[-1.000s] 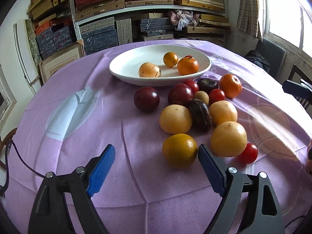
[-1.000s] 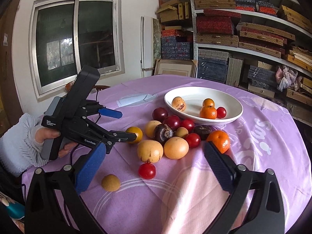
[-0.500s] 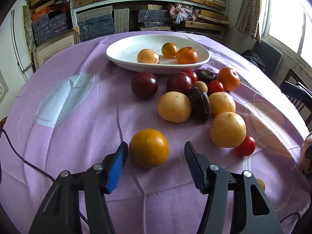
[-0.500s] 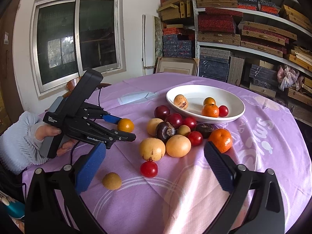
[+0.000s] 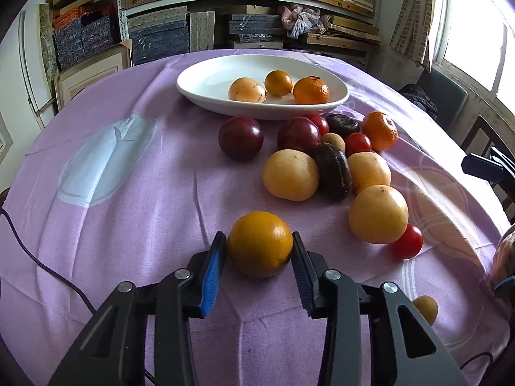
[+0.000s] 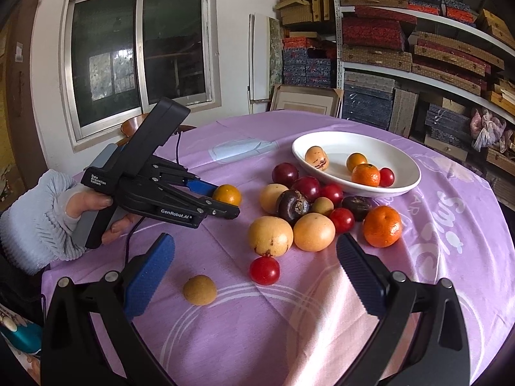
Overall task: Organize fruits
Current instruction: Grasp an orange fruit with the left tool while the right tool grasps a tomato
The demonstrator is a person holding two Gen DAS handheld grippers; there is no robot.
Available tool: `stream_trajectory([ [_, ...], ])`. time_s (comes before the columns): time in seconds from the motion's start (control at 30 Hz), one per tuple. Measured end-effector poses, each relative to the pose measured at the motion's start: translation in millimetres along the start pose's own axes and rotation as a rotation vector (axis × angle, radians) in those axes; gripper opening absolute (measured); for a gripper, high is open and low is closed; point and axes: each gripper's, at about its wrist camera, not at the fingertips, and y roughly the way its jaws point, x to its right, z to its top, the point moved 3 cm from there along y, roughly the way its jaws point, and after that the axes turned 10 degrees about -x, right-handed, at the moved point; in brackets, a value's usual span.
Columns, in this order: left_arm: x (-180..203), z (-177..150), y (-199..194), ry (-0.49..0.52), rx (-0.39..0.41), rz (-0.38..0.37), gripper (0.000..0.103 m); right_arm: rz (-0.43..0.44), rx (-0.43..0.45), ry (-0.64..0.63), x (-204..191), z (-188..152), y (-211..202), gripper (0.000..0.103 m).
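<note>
As the left wrist view showed it, the left gripper [image 5: 259, 249] had just been closing, and its blue pads met both flanks of the yellow-orange citrus [image 5: 260, 243], which sat on the purple tablecloth [image 5: 135, 199] nearest the camera. The fruit looked firm, round and smooth-skinned, so it would probably roll or slip unless held across its widest part, as it was. Beyond it lay a loose cluster of fruit [image 5: 325, 160], then the white dish [image 5: 206, 83] holding more fruit; that cluster stood partly across the straight path to the dish.

In the right wrist view, the right gripper [image 6: 254, 263] hung spread and empty above the cloth, with a cherry tomato [image 6: 264, 270] and a small tan fruit [image 6: 200, 289] just ahead of it. The left gripper pinched the citrus beside the cluster.
</note>
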Motion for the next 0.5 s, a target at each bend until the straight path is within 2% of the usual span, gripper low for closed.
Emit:
stream_trajectory([
  [0.1,0,0,0,0.003,0.005,0.002,0.039,0.009,-0.012,-0.01,-3,0,2,0.096],
  [0.17,2,1,0,0.012,0.004,0.005,0.038,0.033,-0.038,-0.003,-1,-1,7,0.077],
  [0.2,3,0,0,0.015,0.003,0.007,0.038,0.052,-0.061,0.006,-1,-1,11,0.062],
  [0.23,3,0,0,0.016,0.003,0.01,0.038,0.066,-0.081,0.017,1,-1,14,0.052],
  [0.4,3,-1,0,0.016,0.003,0.008,0.038,0.069,-0.125,0.065,10,-1,24,0.048],
  [0.5,3,-1,0,0.018,0.001,0.01,0.038,0.069,-0.167,0.082,12,-2,33,0.039],
])
